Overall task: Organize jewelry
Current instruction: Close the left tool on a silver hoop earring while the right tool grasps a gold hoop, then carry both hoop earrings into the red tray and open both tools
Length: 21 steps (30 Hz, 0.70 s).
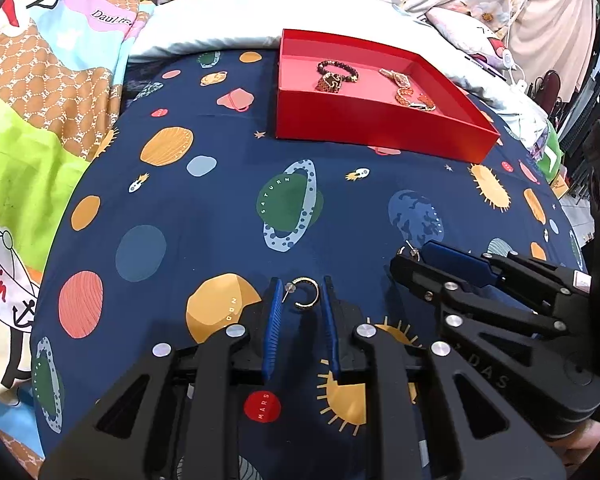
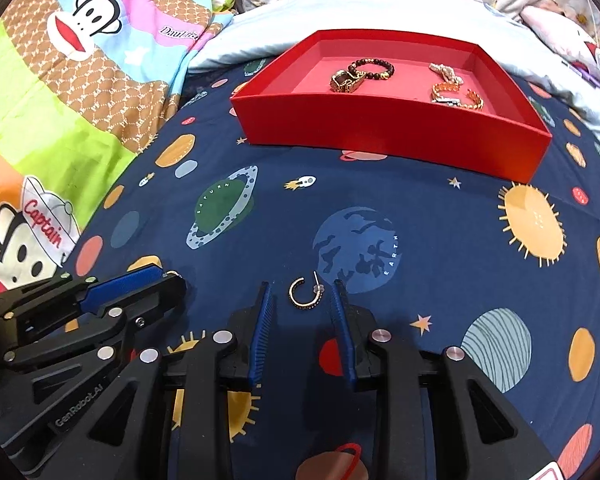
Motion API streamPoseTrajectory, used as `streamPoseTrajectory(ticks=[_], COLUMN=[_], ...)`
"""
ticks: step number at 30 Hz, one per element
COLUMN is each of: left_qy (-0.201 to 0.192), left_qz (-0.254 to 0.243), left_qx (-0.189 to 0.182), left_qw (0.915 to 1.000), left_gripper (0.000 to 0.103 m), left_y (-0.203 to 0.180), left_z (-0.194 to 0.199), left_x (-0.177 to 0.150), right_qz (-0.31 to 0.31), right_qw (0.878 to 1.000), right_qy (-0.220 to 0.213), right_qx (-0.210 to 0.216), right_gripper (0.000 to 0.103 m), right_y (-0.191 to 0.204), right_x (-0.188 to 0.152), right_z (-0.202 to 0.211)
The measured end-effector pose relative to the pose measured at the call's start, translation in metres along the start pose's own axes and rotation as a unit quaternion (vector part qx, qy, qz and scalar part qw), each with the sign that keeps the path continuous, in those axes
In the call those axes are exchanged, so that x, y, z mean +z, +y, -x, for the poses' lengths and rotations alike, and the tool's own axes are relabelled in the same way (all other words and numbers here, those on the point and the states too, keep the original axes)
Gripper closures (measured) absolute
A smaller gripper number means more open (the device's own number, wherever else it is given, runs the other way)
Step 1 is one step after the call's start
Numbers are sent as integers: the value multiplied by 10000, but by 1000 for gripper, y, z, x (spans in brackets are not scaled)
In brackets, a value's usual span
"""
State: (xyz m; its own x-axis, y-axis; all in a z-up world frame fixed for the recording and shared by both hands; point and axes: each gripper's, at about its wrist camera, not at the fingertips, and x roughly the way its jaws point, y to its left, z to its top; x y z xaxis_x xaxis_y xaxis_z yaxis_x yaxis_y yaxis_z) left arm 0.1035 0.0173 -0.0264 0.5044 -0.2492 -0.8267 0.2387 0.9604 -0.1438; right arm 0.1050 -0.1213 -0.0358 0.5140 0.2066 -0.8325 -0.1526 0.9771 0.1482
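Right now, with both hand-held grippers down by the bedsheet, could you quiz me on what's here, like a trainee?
1. True or false: the red tray already holds bracelets.
2. What lies between the fingers of the left hand-held gripper? A) a ring box B) a gold hoop earring C) a wristwatch
3. Fill in: the second earring, between the fingers of the right hand-held gripper, lies on the sheet beside the planet print labelled ____.

Key: 1 true; 2 B; 3 Earth.
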Motion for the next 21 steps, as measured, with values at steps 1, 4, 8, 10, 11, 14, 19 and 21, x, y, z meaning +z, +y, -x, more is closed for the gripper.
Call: streamPoseTrajectory(ticks=[1, 4, 8, 10, 11, 14, 19, 21], left_qy=[5, 3, 17, 21, 21, 15, 23, 26], left_qz=[7, 17, 25, 28, 27, 33, 112, 146], left_qx=[-8, -18, -20, -16, -21, -26, -35, -24], left_qw=[10000, 10000, 10000, 10000, 10000, 10000, 9999, 9999], left_gripper=[84, 84, 84, 84, 84, 84, 84, 84], left_y=[0, 0, 0, -1, -1, 0, -1, -2], left_z=[0, 0, 0, 0, 0, 0, 2, 5], left_x=[0, -1, -1, -1, -1, -1, 2, 4], right_qz=[35, 123, 204, 233, 247, 194, 58, 11], right_qw=[10000, 9998, 9994, 9993, 9992, 9994, 9996, 9994], right_qy=[-10, -37, -73, -94, -96, -86, -166, -228], right_qx=[-42, -169, -261, -284, -296, -264, -234, -247], right_gripper=[77, 84, 86, 86, 86, 87, 87, 87], right_y=[1, 3, 4, 5, 5, 2, -5, -8], right_x=[0, -1, -1, -1, -1, -2, -3, -4], right_z=[0, -1, -1, -1, -1, 1, 16, 24])
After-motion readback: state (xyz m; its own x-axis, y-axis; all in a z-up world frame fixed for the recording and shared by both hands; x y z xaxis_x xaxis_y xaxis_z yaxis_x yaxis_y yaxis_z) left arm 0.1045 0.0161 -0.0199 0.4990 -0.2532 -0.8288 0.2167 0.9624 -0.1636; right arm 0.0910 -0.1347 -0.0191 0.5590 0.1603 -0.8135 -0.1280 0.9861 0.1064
